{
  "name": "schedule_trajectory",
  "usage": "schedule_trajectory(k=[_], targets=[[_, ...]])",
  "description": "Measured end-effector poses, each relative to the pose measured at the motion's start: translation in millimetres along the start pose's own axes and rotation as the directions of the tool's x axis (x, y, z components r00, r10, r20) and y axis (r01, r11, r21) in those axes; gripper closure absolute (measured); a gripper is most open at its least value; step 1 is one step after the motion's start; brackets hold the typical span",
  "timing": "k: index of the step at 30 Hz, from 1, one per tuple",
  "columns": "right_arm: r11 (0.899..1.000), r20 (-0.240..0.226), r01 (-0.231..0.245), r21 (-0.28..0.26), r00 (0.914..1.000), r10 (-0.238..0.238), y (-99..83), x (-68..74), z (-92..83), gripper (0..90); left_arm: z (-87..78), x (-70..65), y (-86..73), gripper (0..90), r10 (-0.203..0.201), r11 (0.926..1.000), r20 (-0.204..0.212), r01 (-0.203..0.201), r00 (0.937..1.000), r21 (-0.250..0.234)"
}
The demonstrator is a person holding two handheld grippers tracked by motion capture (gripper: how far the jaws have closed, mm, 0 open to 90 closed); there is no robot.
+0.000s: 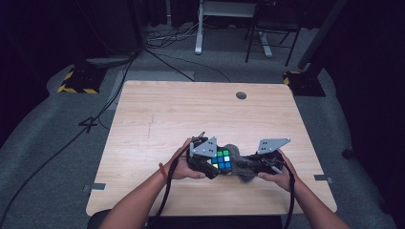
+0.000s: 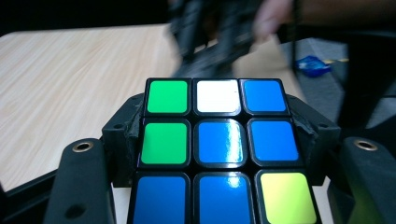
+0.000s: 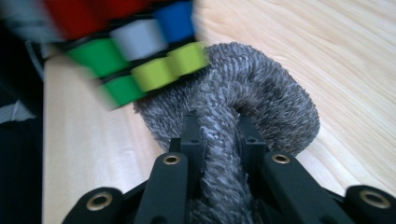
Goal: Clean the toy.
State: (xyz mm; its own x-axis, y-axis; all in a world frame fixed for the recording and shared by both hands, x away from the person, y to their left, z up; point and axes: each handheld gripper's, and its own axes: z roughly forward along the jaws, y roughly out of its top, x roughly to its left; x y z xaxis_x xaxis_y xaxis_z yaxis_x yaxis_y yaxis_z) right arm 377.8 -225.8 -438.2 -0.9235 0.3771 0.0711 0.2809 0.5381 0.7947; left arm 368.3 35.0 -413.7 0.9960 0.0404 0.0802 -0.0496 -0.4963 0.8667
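Note:
A colour cube [image 1: 222, 160] with blue, green, white and yellow tiles is held over the near middle of the wooden table [image 1: 157, 124]. My left gripper [image 1: 214, 162] is shut on the cube [image 2: 217, 149], its black jaws pressing the two sides. A grey fuzzy cloth [image 1: 243, 164] lies bunched against the cube's right side. My right gripper [image 1: 250, 164] is shut on a fold of that cloth [image 3: 261, 102], which bulges out ahead of the jaws. In the right gripper view the cube [image 3: 135, 46] is blurred at the upper left, touching the cloth.
A round cable hole [image 1: 241, 95] sits near the table's far edge. Black cables [image 1: 167, 191] trail from both grippers over the near edge. Beyond the table are desk legs [image 1: 198, 33] and yellow-striped stand bases [image 1: 79, 81] on grey carpet.

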Motion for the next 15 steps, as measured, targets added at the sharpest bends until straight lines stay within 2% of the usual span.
schedule_trajectory(k=[2,5,8,10,13,15], targets=[[1.000,-0.009,0.003,-0.003,1.0000,-0.003,0.0,0.5,1.2,77.8,2.8,-4.9,3.7,33.7,0.016,0.9999,0.010,-0.016,0.9998,-0.003],[0.999,-0.062,0.039,0.001,0.9973,-0.039,1.3,7.0,5.9,77.8,2.5,-5.4,4.8,33.7,0.015,0.9998,-0.001,-0.015,0.9999,-0.009],[0.996,-0.142,0.093,0.011,0.9858,-0.090,2.6,18.0,13.9,77.8,-0.8,-2.4,3.6,33.7,0.001,0.9999,-0.021,-0.001,0.9998,-0.014],[0.992,-0.181,0.125,-0.001,0.9757,-0.123,3.9,23.4,16.2,77.8,-3.7,0.9,1.8,33.7,-0.007,0.9998,-0.026,0.006,0.9996,-0.021],[0.988,-0.196,0.154,-0.004,0.9688,-0.151,4.5,26.8,15.6,77.7,-6.6,6.0,-1.9,33.7,-0.027,0.9995,-0.039,0.026,0.9989,-0.019],[0.988,-0.176,0.153,0.000,0.9727,-0.151,3.6,24.8,13.1,77.7,-7.3,8.5,-4.2,33.7,-0.029,0.9996,-0.050,0.028,0.9983,-0.005]])
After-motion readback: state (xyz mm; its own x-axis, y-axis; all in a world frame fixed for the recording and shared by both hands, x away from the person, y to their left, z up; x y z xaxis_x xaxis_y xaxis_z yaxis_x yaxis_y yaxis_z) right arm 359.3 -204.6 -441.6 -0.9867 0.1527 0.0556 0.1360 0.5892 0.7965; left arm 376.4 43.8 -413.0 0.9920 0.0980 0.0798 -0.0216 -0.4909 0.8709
